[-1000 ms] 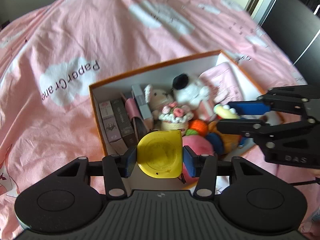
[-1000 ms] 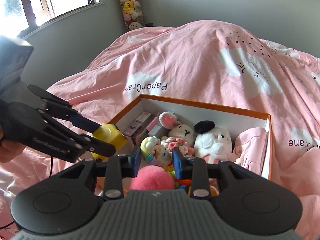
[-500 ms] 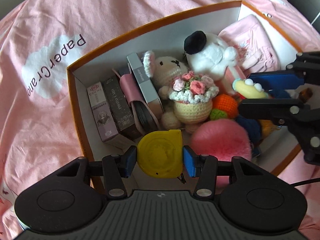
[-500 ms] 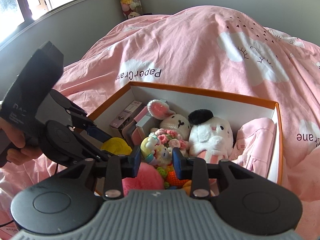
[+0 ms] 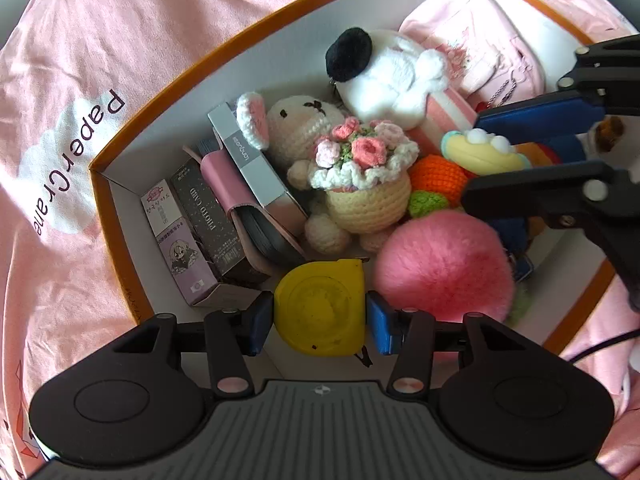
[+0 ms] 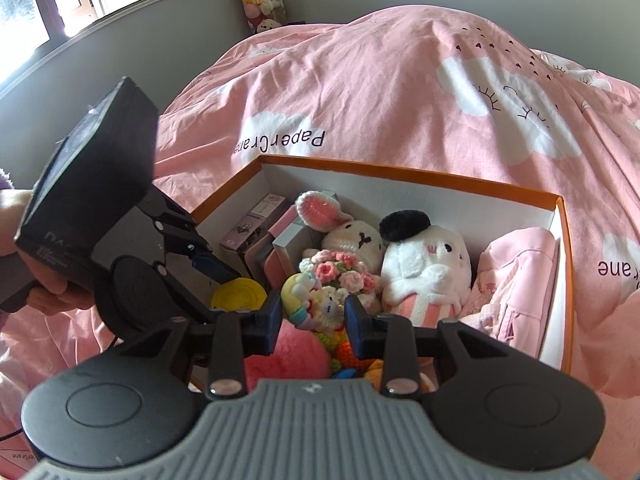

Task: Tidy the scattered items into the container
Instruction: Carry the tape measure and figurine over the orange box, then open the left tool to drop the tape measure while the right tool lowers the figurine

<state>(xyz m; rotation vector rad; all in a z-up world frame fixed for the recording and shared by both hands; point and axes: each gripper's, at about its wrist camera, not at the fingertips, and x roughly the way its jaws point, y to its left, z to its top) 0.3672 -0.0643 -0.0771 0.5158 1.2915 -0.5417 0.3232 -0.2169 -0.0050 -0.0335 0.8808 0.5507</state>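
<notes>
Lowered since the earlier frame, the left gripper [image 5: 320, 322] now points steeply into the orange-rimmed white cardboard box [image 5: 132, 184], pinching a round yellow plastic tape measure [image 5: 320, 308] over the bare floor at six o'clock, beside the fluffy pink pompom [image 5: 442, 264]. At three o'clock the right gripper [image 6: 312, 312] pinches a small pastel plush doll [image 6: 310, 300], poised above the toys.

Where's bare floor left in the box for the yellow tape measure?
Only the near-left corner: white floor between the card boxes, the near wall and the pink pompom, under the tape measure. A sliver shows by the right wall. Elsewhere plush toys crowd it.
</notes>
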